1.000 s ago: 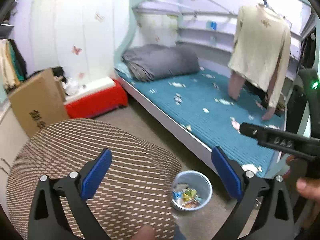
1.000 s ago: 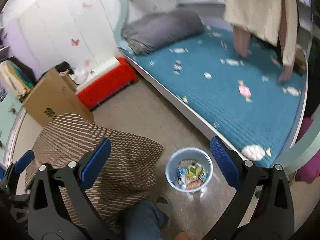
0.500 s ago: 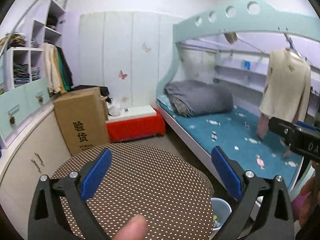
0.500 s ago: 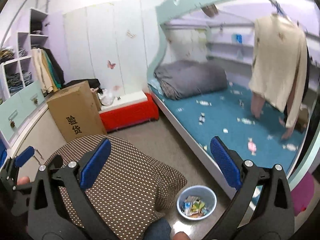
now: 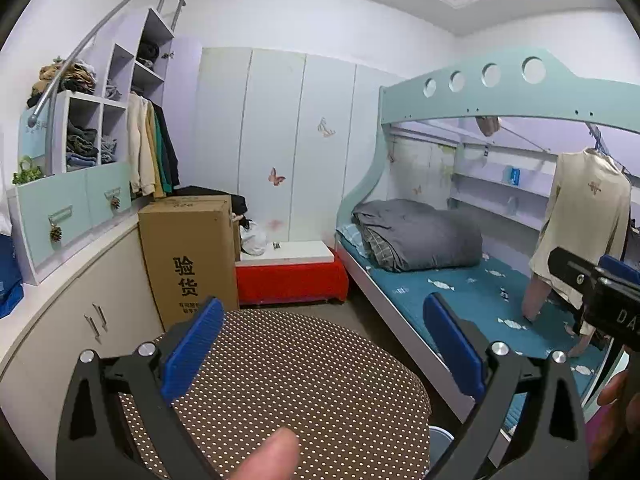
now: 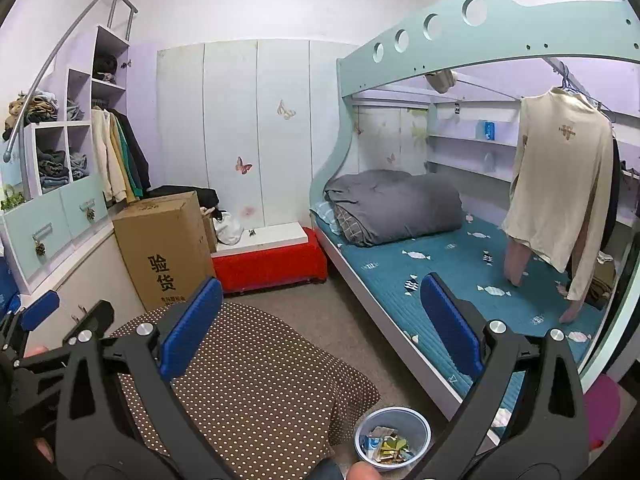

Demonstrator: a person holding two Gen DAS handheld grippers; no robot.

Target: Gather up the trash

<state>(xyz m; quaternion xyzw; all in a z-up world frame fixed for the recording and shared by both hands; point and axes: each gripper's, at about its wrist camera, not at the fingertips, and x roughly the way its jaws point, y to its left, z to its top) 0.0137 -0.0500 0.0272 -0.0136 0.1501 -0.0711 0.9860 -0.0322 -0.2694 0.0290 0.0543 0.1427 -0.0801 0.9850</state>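
A small blue trash bin [image 6: 393, 436] holding several wrappers stands on the floor beside the bed; only its rim [image 5: 440, 438] shows in the left wrist view. My left gripper [image 5: 320, 348] is open and empty, raised above the brown dotted cushion [image 5: 296, 384]. My right gripper [image 6: 318, 324] is open and empty, raised above the floor, the bin below its right finger. The right gripper's side shows at the right edge of the left wrist view [image 5: 600, 296]. The teal bed [image 6: 460, 280] has a printed sheet; I cannot tell loose trash from its pattern.
A folded grey quilt [image 6: 394, 206] lies at the bed's head. A cream shirt [image 6: 560, 184] hangs over the bed. A cardboard box [image 6: 164, 248], a red bench [image 6: 268, 264] and low cabinets [image 5: 80, 320] line the left side. The upper bunk rail [image 6: 480, 28] arches overhead.
Both grippers have tilted up from looking down at the floor and bin to looking level across the room. Both stayed open and empty.
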